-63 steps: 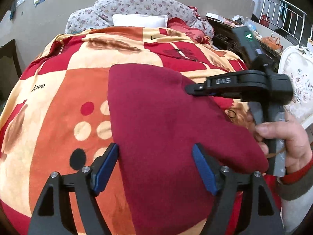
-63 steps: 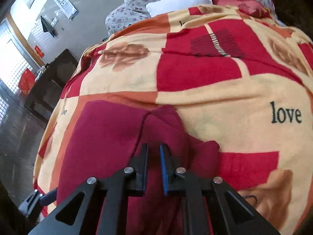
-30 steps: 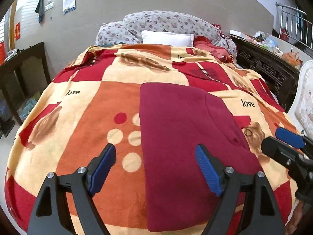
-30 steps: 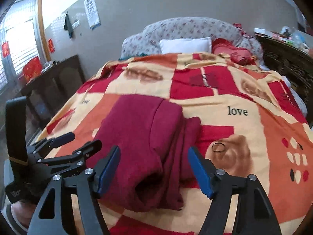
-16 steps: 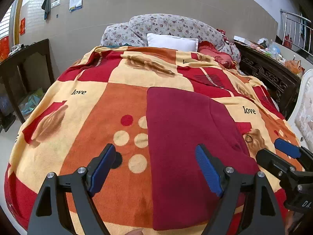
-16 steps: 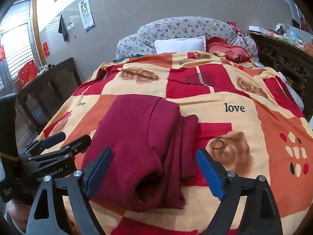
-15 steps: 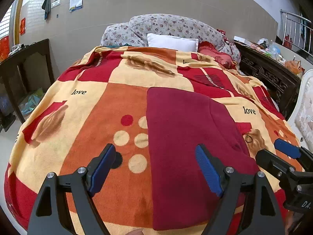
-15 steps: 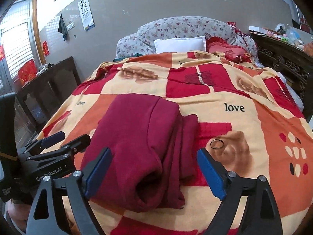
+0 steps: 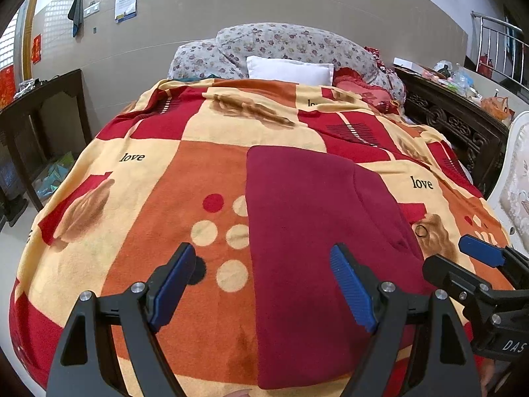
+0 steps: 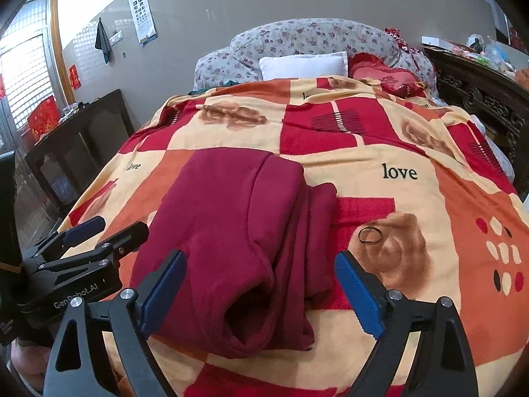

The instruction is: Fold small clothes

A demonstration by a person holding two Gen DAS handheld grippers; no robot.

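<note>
A dark red garment (image 9: pixel 314 231) lies folded lengthwise on the patterned blanket (image 9: pixel 185 178). In the right wrist view the garment (image 10: pixel 231 231) shows stacked layers with an open end facing me. My left gripper (image 9: pixel 261 284) is open and empty, held above the garment's near left edge. My right gripper (image 10: pixel 261 287) is open and empty, held above the garment's near end. Each gripper shows at the edge of the other's view: the right one (image 9: pixel 469 264), the left one (image 10: pixel 96 231).
A small black hair band (image 10: pixel 370 234) lies on the blanket right of the garment. Pillows (image 9: pixel 291 69) sit at the bed's head. A dark wooden table (image 9: pixel 39 106) stands left of the bed, a carved dark cabinet (image 9: pixel 456 119) right.
My right gripper let go of the garment and opened. Both grippers pulled back and up from the garment, which stays folded on the blanket.
</note>
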